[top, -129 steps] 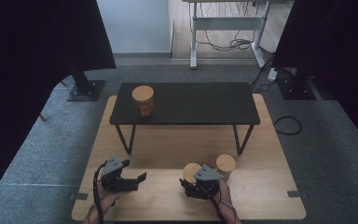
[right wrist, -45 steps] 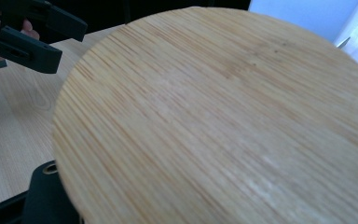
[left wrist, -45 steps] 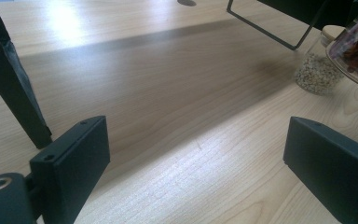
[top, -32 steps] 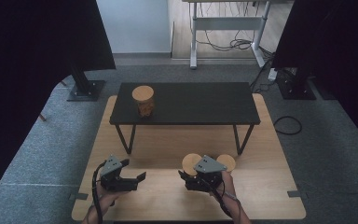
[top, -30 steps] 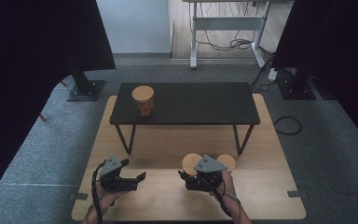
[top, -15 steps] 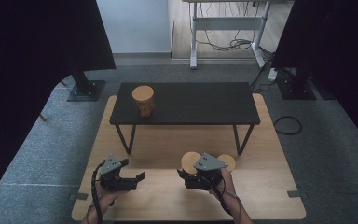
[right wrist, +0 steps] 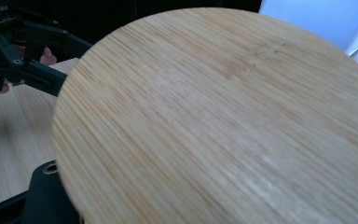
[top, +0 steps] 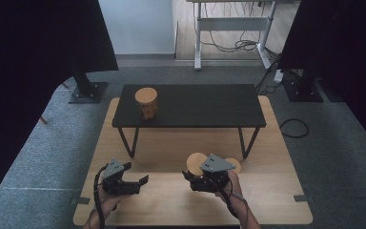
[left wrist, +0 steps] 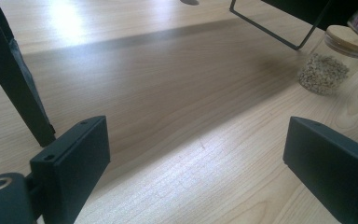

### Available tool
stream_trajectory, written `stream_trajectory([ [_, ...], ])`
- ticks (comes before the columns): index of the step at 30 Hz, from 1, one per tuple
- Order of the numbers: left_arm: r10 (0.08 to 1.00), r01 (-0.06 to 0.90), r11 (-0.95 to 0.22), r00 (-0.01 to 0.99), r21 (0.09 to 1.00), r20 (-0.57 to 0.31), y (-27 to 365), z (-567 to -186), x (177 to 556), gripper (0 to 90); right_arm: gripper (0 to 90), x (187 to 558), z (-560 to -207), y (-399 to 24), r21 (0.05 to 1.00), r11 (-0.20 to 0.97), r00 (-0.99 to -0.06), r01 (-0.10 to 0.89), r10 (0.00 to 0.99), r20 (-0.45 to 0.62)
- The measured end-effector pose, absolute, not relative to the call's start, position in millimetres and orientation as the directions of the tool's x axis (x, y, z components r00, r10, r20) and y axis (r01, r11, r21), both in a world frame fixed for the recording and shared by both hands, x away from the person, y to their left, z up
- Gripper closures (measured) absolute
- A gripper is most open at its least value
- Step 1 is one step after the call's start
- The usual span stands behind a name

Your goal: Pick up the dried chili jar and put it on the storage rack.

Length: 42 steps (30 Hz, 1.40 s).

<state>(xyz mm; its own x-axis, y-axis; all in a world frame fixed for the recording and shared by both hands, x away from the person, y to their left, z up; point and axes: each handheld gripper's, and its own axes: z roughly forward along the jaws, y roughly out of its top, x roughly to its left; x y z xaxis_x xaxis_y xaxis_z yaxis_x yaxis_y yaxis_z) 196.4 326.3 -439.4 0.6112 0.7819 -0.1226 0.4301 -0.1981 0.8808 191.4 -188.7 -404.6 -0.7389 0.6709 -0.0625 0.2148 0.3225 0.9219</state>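
High view, nearest edge first: the person's two forearms came in at the bottom over the wooden platform (top: 267,200). The left gripper (top: 140,182) lay low at the near left, its jaws spread wide with nothing between them. In the left gripper view those two black jaws stood far apart over bare wood, and a glass jar of pale grains (left wrist: 328,65) with a wooden lid stood beyond them to the right, well apart from the jaws.

To the right and about level with it, the right gripper (top: 190,179) was clamped on a lidded jar (top: 196,163), the jar's round bamboo lid showing just beyond the gripper's grey plate. In the right gripper view that bamboo lid (right wrist: 223,121) sat right up against the camera, tilted, with one black jaw (right wrist: 46,196) showing at its lower left edge; the left gripper showed farther off at the upper left. The jar was thus between the right jaws, and well apart from the left gripper.

Just right of the held jar, a second round wooden lid (top: 233,164) showed behind the right hand. Farther back stood the low black table (top: 209,107), with another lidded jar (top: 146,102) upright near its left end.
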Motion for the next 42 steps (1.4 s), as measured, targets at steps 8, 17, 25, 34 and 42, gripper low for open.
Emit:
stream_trajectory([
  [8, 0.782, 0.428, -0.199, 0.612, 0.882, -0.121, 325.8, -439.2, 195.9, 6.5, 25.0, 192.2, -397.9, -188.5, 0.922, 0.328, -0.747, 0.206, 0.661, -0.069],
  [17, 0.782, 0.427, -0.195, 0.611, 0.883, -0.123, 326.5, -438.7, 195.4, 6.6, 25.0, 198.2, -389.4, -186.5, 0.920, 0.338, -0.756, 0.198, 0.650, -0.076],
  [25, 0.782, 0.427, -0.196, 0.611, 0.883, -0.122, 326.7, -438.8, 195.5, 6.6, 25.0, 200.3, -384.4, -186.7, 0.921, 0.339, -0.756, 0.192, 0.649, -0.081],
  [34, 0.783, 0.429, -0.199, 0.611, 0.881, -0.121, 326.4, -439.3, 196.0, 6.6, 25.0, 202.8, -383.2, -188.6, 0.925, 0.327, -0.760, 0.192, 0.646, -0.071],
  [42, 0.782, 0.428, -0.200, 0.612, 0.881, -0.119, 325.5, -439.1, 195.9, 6.6, 25.0, 203.7, -380.2, -189.6, 0.925, 0.331, -0.763, 0.189, 0.642, -0.074],
])
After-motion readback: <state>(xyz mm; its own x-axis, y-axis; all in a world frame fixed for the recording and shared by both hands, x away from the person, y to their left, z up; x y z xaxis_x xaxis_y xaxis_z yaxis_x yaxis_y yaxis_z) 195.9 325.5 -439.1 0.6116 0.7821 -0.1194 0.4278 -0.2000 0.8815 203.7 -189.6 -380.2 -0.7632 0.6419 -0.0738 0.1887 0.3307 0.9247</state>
